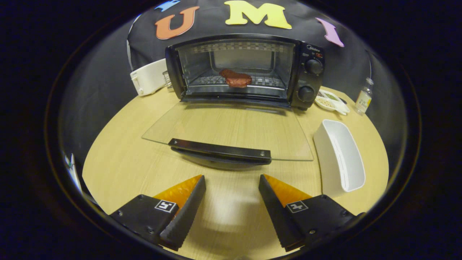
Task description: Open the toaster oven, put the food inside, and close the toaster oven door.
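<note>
Here the tongs (232, 191) are seen spread wide apart above the wooden table (119, 162), with nothing held between the two fingers; only bare tabletop is seen in the gap. Just ahead of the fingertips the glass door (231, 130) of the toaster oven (245, 70) is found folded down flat, its dark handle (221, 150) lying along the near edge, close to the tongs but not touched by them. Beyond the door, the oven cavity is left open, and the food (235, 78), a reddish-brown piece resembling meat, is seen resting on the wire rack (263, 81) inside, towards the middle. Two round knobs (313, 66) are set one above the other on the oven's right panel. A white toaster (149, 76) is placed just beside the oven on its left. On the right of the open door, a long white tray (341, 157) is laid on the table, and farther back a small white dish (330, 102) and a small clear bottle (364, 95) are stood near the table's far edge.
</note>
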`<state>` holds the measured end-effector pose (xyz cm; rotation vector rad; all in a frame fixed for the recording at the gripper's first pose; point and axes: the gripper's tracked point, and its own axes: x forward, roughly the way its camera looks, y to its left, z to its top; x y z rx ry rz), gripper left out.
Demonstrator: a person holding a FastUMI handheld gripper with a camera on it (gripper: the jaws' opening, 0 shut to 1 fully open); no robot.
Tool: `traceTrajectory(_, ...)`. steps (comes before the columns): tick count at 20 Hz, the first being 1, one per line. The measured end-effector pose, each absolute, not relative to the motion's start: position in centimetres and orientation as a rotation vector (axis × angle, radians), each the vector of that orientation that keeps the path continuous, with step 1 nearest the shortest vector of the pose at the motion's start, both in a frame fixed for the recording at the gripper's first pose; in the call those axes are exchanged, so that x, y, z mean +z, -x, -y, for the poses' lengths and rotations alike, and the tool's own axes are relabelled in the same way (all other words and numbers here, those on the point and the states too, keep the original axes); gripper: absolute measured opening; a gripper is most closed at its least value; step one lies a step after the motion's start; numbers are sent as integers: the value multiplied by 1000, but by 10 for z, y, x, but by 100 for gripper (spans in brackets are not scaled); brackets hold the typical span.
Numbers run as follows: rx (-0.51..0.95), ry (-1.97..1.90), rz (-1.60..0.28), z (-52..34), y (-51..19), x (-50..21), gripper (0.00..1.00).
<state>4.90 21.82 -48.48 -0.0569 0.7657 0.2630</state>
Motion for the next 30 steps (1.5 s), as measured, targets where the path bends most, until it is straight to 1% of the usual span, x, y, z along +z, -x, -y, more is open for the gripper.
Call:
traceTrajectory(10,256,63,-788,-228,-58,-475,96)
traceTrajectory(18,276,18,-750,-234,-75,-419,96)
traceTrajectory(23,298,4,-703,-240,-100,-378,96)
traceTrajectory(30,325,-4,-657,-247,-135,-344,96)
